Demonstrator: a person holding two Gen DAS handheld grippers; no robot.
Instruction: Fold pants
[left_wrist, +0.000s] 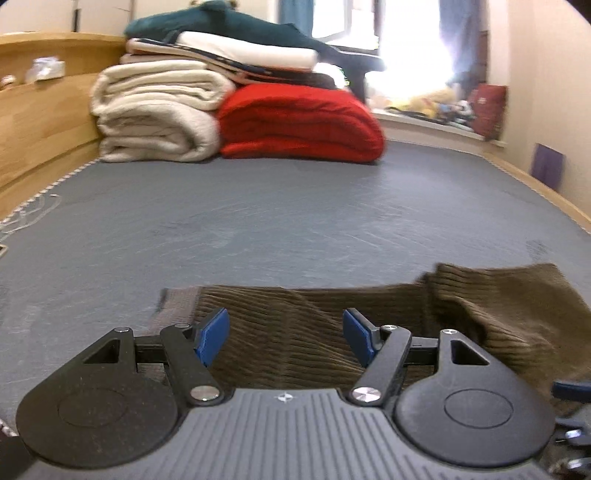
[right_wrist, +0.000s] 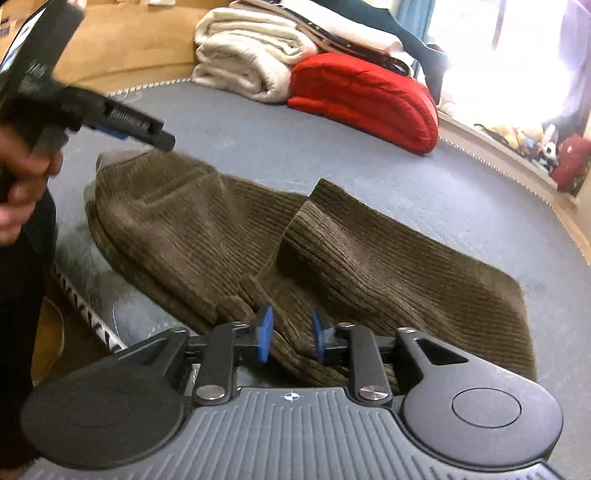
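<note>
Both grippers, left and right, hang open over the pants; pinch matching edges, then fold evenly.

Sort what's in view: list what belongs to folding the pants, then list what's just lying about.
Belongs to the job:
brown corduroy pants
left gripper, open above the pants
right gripper, jaws apart over a fold
grey mattress

Just lying about:
red blanket
cream blankets
teal garment
windowsill clutter
</note>
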